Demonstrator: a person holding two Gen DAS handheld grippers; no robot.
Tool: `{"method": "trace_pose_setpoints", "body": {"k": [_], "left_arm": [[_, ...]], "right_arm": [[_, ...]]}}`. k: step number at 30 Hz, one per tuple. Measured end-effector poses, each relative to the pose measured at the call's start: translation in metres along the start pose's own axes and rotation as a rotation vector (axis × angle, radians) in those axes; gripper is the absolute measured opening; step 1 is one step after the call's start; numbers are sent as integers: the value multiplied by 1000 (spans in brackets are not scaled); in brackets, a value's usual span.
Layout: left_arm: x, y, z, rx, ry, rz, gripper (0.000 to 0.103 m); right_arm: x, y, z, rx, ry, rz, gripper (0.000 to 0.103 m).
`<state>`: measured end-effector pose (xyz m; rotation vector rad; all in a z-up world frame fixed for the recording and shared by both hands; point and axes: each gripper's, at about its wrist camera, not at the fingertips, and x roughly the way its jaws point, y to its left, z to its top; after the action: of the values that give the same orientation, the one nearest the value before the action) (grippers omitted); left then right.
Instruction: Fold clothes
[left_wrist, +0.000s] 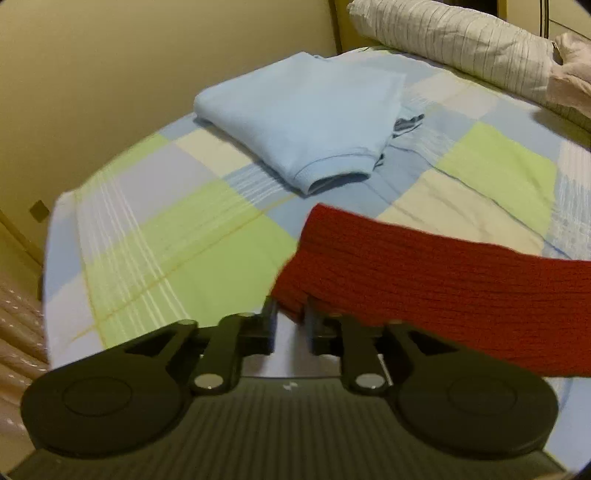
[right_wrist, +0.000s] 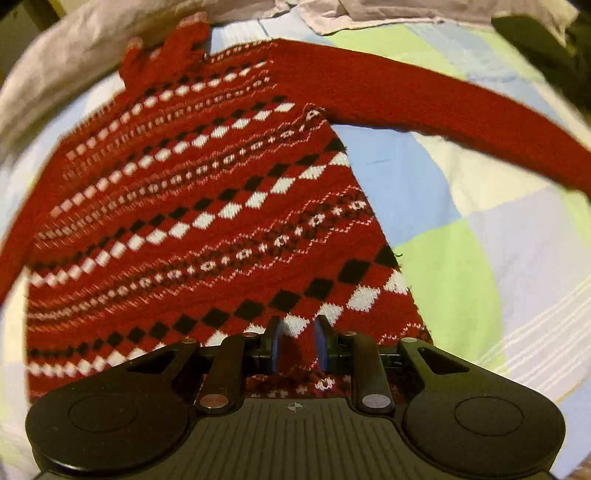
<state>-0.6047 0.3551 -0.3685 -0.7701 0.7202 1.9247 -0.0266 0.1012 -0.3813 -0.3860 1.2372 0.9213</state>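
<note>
Checked bedding in pale blue, green and cream (left_wrist: 155, 236) covered the bed that served as the folding surface, with a cream wall behind. On it lay the red knitted sweater (right_wrist: 207, 206), patterned with white and black diamonds, its body spread flat ahead of the right gripper (right_wrist: 297, 343), whose narrowly parted fingers clenched the hem between their blue pads. One plain red sleeve (right_wrist: 424, 96) stretched out beyond and to the right of those fingers; the left gripper (left_wrist: 290, 325) had the knit of that sleeve pinched between its black fingers, the cloth lifted off the bed and draped over the right-hand finger. Farther ahead of the left fingers sat a light blue polo shirt (left_wrist: 303, 118), already folded into a neat stack, and beyond it a striped white pillow (left_wrist: 454, 40). So one garment looked finished, while the sweater appeared only at its first fold: the sleeve had yet to be laid across the body, and the other sleeve and the body folds remained.
</note>
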Motion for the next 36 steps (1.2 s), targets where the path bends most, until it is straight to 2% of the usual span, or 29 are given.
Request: {"method": "trace_pose_setpoints", "body": {"k": [1,2,3,5,8,12,16,19,20,21,22,24,26,28,29,30,31,34,35,36], "left_arm": [[-10,-3,2,-9,0,-2,19],[-24,-5,2,-31,2,-24,20],[-39,-8,1,-51,6,-48,22],[-65,-18,-6,-76,29,-114,25],[-98,-55,-33,-64,106,-262,26],[-132,-112,-69,-33,206,-452,26],[-153,-163,-92,-16,266,-562,26],[-166,-190,-104,9,278,-615,26],[-169,-197,-108,24,277,-628,26],[-173,-203,-111,45,276,-646,25],[-176,-209,-114,68,273,-661,25],[-182,-216,-118,144,258,-665,24],[-186,-220,-120,226,248,-637,24],[-188,-216,-121,267,253,-616,23],[-190,-214,-119,276,242,-615,23],[-192,-212,-116,285,231,-615,23],[-193,-211,-114,297,218,-615,24],[-194,-224,-109,386,161,-635,23],[-193,-234,-110,430,146,-645,23],[-192,-243,-111,474,129,-657,23]], "right_arm": [[-5,-11,1,32,-12,35,23],[-10,-22,3,65,-25,70,28],[-16,-36,5,109,-45,96,43],[-31,-79,9,235,-107,115,55],[-51,-157,13,455,-207,100,55],[-71,-269,7,757,-384,102,55],[-78,-359,0,1003,-521,118,55],[-65,-392,2,1070,-536,143,55],[-61,-395,6,1048,-524,128,51],[-58,-398,10,1026,-513,112,13],[-54,-401,14,1004,-501,97,1],[-50,-406,23,933,-485,44,1],[-57,-405,34,782,-467,-66,1],[-62,-400,44,678,-407,-146,2],[-65,-398,50,633,-371,-182,17],[-70,-386,54,571,-352,-214,46],[-76,-363,57,483,-359,-241,50],[-95,-292,67,219,-377,-318,50],[-97,-265,70,127,-379,-284,50],[-93,-230,71,36,-374,-165,48]]}}
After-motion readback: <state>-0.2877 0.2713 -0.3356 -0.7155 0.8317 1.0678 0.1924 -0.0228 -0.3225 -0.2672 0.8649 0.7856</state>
